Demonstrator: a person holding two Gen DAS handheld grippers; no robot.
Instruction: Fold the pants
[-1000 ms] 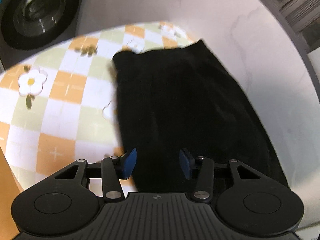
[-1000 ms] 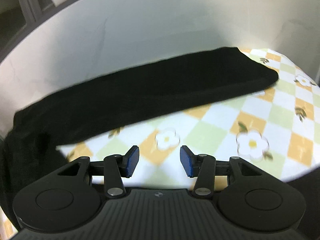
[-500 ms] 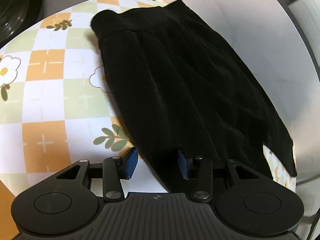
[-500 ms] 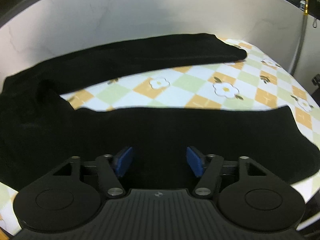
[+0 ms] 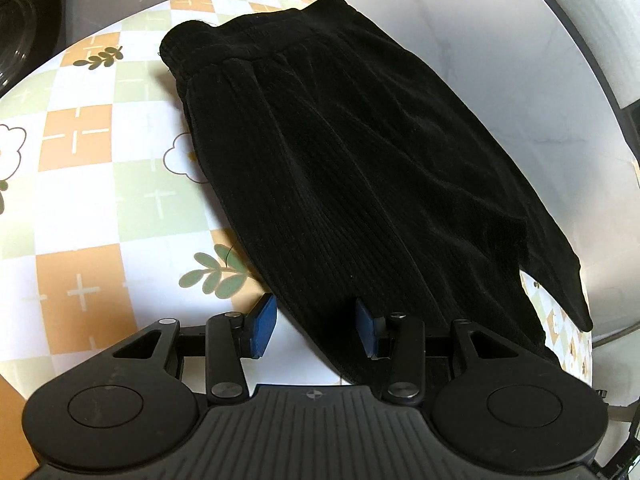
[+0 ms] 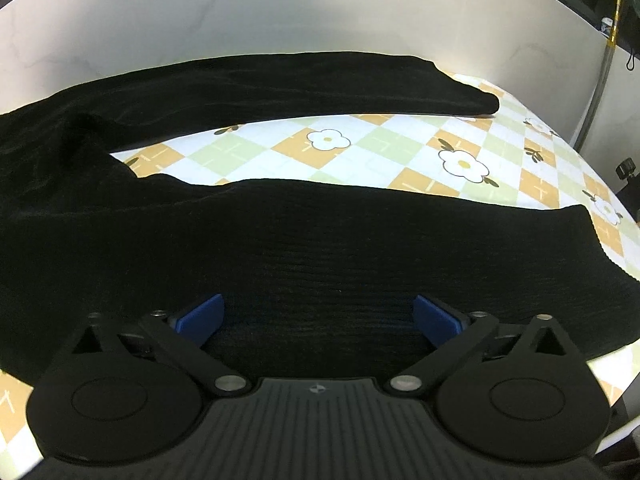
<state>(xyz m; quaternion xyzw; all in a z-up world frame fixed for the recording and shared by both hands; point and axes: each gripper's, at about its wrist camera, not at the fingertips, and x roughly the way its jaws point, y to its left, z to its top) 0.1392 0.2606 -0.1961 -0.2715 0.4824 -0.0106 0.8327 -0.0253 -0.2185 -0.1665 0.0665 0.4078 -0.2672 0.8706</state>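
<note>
Black ribbed pants (image 5: 360,168) lie spread on a table covered by a checked cloth (image 5: 80,200) with orange and green squares and white flowers, their two legs splayed apart with a strip of cloth showing between them in the right wrist view. The left gripper (image 5: 316,326) hovers at the near edge of the fabric with its blue pads apart and nothing between them. The right gripper (image 6: 318,316) hangs over the nearer leg (image 6: 320,240), its fingers spread wide and empty.

Landmark: black pants (image 6: 280,248) spread on the checked tablecloth (image 6: 384,152)
Between the legs: bare cloth – open passage
Behind the pants: white wall (image 6: 280,12) close – blocks reach
Left of waistband (image 5: 248,44): open cloth, free
</note>
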